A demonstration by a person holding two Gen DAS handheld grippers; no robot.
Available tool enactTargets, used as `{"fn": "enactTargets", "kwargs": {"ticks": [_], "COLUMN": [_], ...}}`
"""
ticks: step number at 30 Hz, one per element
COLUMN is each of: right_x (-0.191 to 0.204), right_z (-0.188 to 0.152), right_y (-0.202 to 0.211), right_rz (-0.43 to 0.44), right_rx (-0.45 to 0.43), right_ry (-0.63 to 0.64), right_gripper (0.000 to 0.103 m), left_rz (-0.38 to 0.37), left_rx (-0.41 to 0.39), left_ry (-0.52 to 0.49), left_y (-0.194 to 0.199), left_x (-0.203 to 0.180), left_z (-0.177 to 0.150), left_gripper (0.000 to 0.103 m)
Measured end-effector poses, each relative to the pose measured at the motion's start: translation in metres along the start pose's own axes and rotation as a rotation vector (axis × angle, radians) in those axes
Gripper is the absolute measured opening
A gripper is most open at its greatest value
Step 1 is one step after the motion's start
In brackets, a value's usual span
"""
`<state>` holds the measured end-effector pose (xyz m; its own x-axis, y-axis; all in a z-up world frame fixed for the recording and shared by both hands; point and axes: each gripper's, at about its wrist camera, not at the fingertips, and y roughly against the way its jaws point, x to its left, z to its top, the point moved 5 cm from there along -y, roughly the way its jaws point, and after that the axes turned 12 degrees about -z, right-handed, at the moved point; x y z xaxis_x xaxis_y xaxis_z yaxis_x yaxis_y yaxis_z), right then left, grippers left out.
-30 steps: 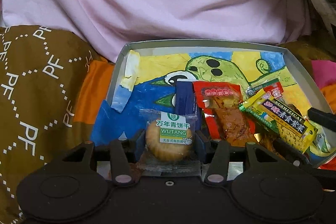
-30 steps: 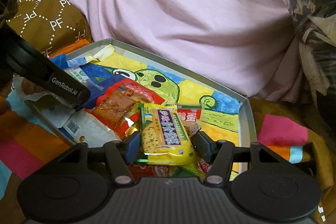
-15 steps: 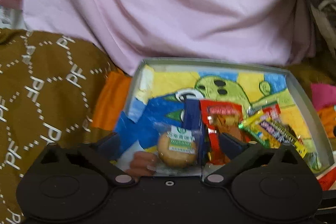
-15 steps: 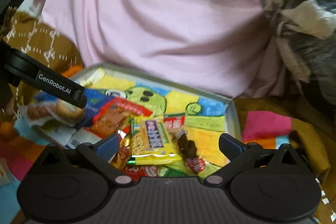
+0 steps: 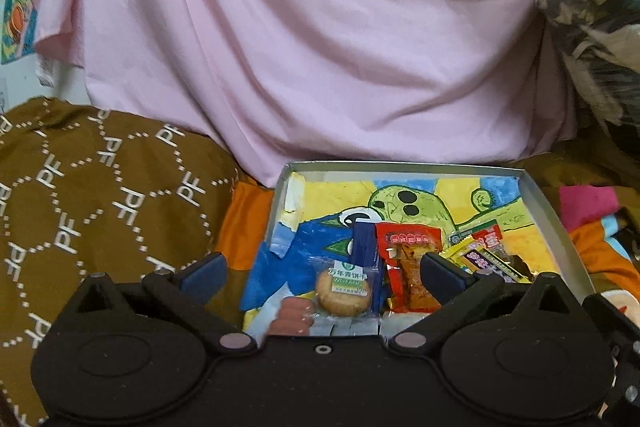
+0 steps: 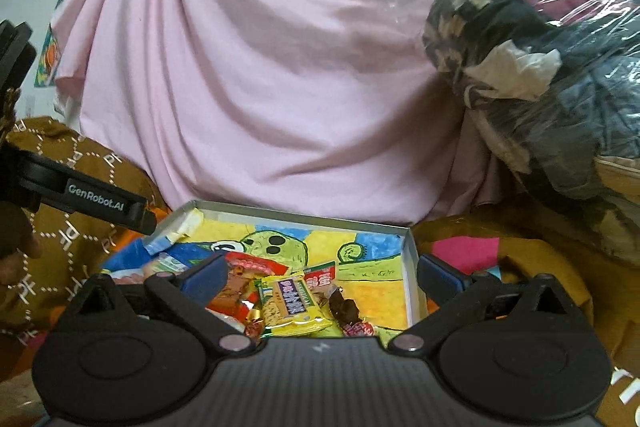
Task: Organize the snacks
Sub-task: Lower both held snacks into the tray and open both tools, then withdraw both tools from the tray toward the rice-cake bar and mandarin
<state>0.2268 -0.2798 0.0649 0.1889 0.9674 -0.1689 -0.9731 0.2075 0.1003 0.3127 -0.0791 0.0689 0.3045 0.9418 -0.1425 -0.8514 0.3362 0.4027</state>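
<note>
Both tools have let go and pulled back from the box (image 5: 554,211), jaws wide apart and empty. The wrapped biscuit (image 5: 343,290), at six o'clock in the box, looks light and brittle. Pinch its crinkly wrapper edge, as with the yellow packet (image 6: 294,303).

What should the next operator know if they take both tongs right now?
Left tongs: open, nothing held; jaws just opened off the round biscuit pack, which lies in the tray.
Right tongs: open, nothing held; jaws just opened off the yellow cracker pack, also in the tray.
Also in the tray: red snack pack, blue packet, dark wrapped candy.
Done: biscuit and crackers released in the tray, both tongs clear of them.
Left: I see no snacks outside the tray; those inside overlap at the near end and may want tidying.
</note>
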Motion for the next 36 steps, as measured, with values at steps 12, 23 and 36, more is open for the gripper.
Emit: {"fn": "enactTargets", "kwargs": {"ticks": [12, 23, 36], "right_x": [0.008, 0.035, 0.077], "right_z": [0.0, -0.01, -0.039], "right_y": [0.06, 0.108, 0.131], "right_rz": [0.057, 0.126, 0.195], "right_rx": [0.017, 0.029, 0.178], "right_ry": [0.002, 0.024, 0.125], "right_gripper": [0.103, 0.103, 0.103], "left_rz": [-0.006, 0.035, 0.11], "left_rx": [-0.024, -0.008, 0.065], "left_ry": [0.013, 0.008, 0.069], "left_y": [0.066, 0.119, 0.156], "left_x": [0.01, 0.029, 0.066], "left_z": [-0.028, -0.057, -0.104], "left_gripper": [0.102, 0.102, 0.102]}}
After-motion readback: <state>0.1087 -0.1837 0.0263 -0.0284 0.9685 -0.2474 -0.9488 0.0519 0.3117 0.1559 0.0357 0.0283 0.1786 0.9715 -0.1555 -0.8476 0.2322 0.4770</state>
